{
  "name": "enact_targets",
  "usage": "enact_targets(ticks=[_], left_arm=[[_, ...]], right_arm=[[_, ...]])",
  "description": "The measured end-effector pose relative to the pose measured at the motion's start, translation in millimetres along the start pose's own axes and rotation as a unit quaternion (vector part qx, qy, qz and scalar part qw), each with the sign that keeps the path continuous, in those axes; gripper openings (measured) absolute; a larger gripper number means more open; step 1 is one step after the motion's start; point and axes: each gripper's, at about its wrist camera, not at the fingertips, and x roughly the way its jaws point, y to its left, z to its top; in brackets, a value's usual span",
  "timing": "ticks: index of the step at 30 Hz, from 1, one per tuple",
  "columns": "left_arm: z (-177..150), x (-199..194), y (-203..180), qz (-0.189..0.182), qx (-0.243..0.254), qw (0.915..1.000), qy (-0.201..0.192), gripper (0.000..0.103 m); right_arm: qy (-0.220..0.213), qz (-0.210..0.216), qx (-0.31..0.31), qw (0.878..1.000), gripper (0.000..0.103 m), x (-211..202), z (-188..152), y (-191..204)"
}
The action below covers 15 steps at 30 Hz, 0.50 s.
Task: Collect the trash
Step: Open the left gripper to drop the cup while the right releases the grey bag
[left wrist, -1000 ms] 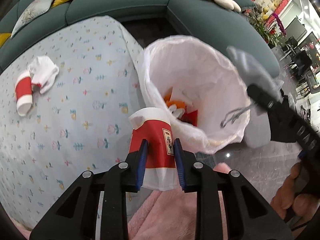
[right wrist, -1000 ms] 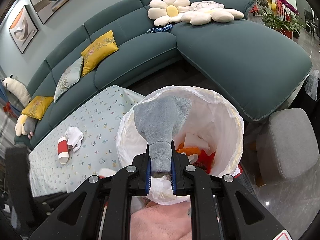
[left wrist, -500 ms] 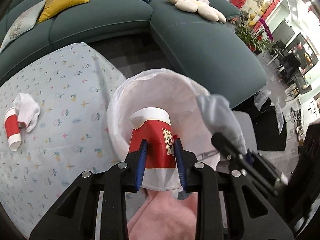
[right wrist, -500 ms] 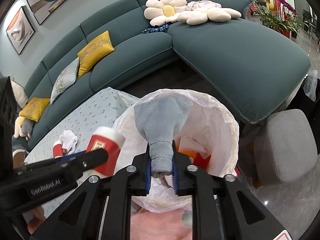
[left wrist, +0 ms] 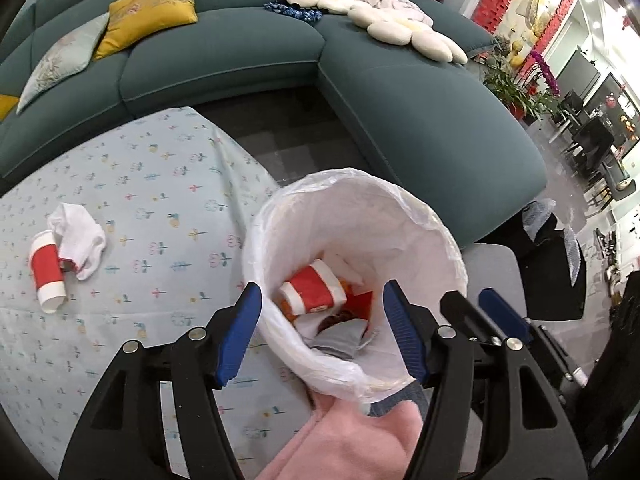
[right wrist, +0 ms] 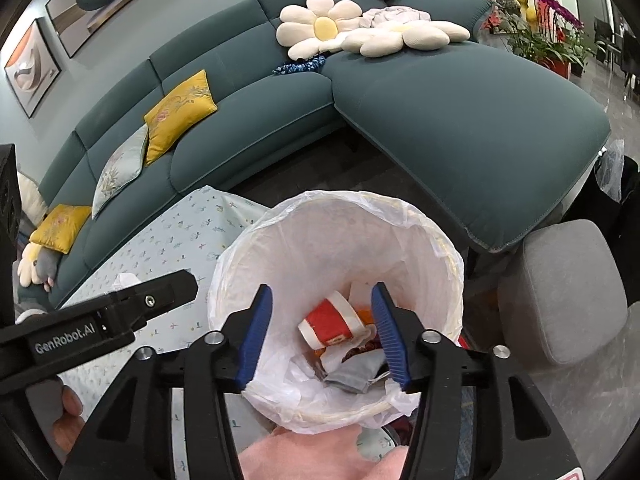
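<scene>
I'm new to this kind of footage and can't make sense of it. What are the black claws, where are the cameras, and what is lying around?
They are hand-held grippers; a person works one in each hand. Each carries a camera looking along its fingers. The left gripper and the right gripper both stand open, holding nothing, above a white-lined round trash bin. Inside lie a red-and-white paper cup and a grey cloth. On the pale flower-print tablecloth, another red-and-white cup lies beside a crumpled white tissue.

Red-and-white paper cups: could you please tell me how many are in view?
2: one cup lies inside the lined trash bin; another cup lies on the tablecloth beside a white cloth. More may be buried.
</scene>
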Motion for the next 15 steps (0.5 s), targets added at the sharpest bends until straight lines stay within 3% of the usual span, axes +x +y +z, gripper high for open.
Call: enact_targets(ticks=[15], left_arm=[[-9, -38, 60, 0.048, -0.043, 0.9973, -0.034, 0.06]], right_arm=[[-0.004, 0.009, -0.053, 0.999, 0.061, -11, 4, 54]])
